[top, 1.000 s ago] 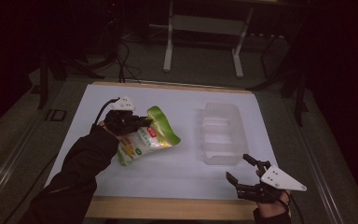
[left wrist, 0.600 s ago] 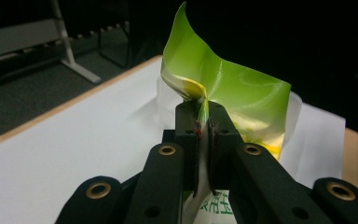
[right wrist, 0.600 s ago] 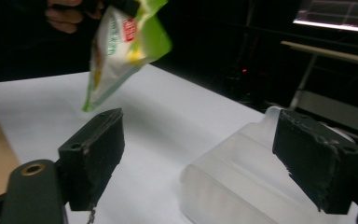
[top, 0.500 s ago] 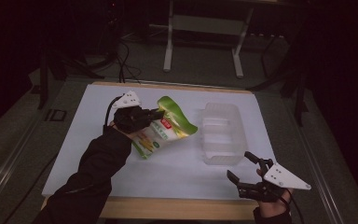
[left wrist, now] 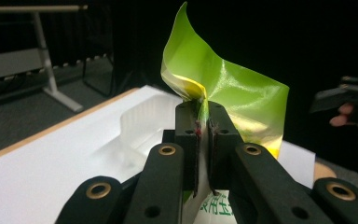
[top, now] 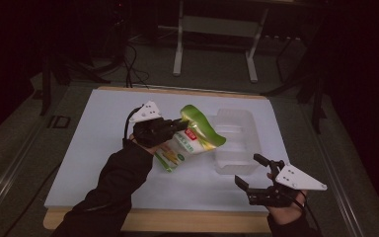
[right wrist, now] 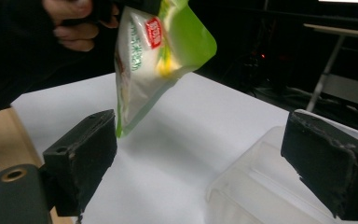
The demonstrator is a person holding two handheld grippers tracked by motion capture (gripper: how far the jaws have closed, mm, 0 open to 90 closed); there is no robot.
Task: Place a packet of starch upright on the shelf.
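High view: I log a white sheet-covered table (top: 103,148) with a wooden front edge. My left gripper (top: 180,127) has its fingers clamped on the upper edge of a glossy green-and-white plastic pouch (top: 190,140), a flat, soft, crinkled packet with a small red label. The pouch is lifted off the table, just left of the container, its long axis slanting from the green top at upper right down to the white bottom at lower left. Beside it, to the right, stands a clear rectangular plastic container (top: 237,143), ribbed inside, with nothing I can make out in it. My right gripper (top: 254,173) sits near the front edge, fingers spread wide with nothing between them, having just been opening. Left gripper view: the black fingers (left wrist: 186,130) are pressed together on the pouch's (left wrist: 223,88) thin curled green film, which rises above them; the translucent container (left wrist: 144,123) lies beyond. Right gripper view: two blocky black fingers (right wrist: 86,154) stand far apart; the pouch (right wrist: 154,56) hangs from its top, bottom corner pointing down, above the table (right wrist: 177,135); the container's (right wrist: 251,196) rounded corner is at lower right.
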